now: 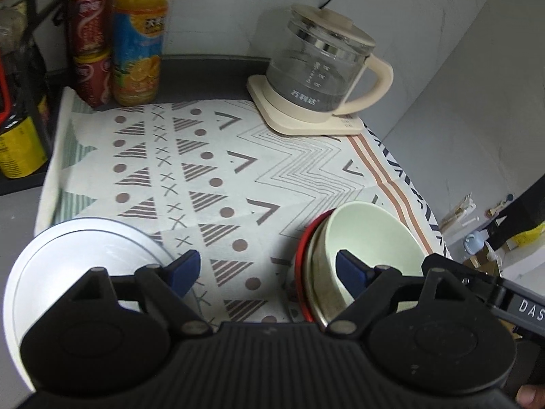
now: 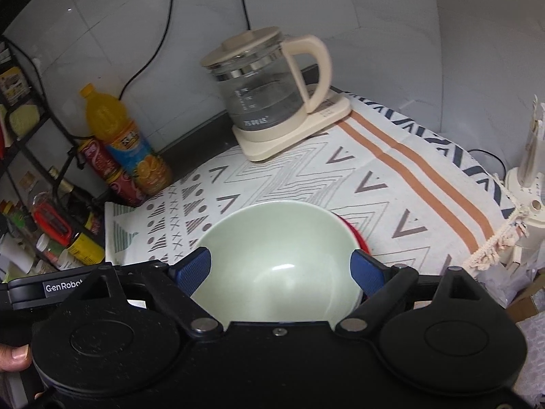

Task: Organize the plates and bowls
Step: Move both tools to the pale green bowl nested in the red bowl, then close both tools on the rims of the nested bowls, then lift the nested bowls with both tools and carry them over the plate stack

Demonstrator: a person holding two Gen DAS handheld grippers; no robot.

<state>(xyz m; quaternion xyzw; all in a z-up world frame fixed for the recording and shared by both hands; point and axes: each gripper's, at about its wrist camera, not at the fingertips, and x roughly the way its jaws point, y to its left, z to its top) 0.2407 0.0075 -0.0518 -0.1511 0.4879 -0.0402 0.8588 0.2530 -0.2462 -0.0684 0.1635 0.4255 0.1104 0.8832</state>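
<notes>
A pale green bowl point(image 2: 279, 259) sits nested in a metal bowl point(image 1: 320, 283) on a red-rimmed dish point(image 2: 356, 235), on the patterned cloth. In the right wrist view my right gripper point(image 2: 281, 271) hovers over it, open, its blue pads point(image 2: 194, 269) level with the bowl's two sides and not pressing on it. The same green bowl point(image 1: 371, 235) is at the right of the left wrist view. A white plate point(image 1: 78, 266) lies at the lower left there. My left gripper point(image 1: 269, 271) stands open over bare cloth between the plate and the bowl stack, holding nothing.
A glass kettle point(image 1: 323, 68) on a cream base stands at the back of the cloth point(image 1: 211, 170). An orange drink bottle point(image 1: 139, 41) and red cans point(image 1: 90, 51) stand at the back left beside a black rack. The table edge with clutter beyond runs along the right.
</notes>
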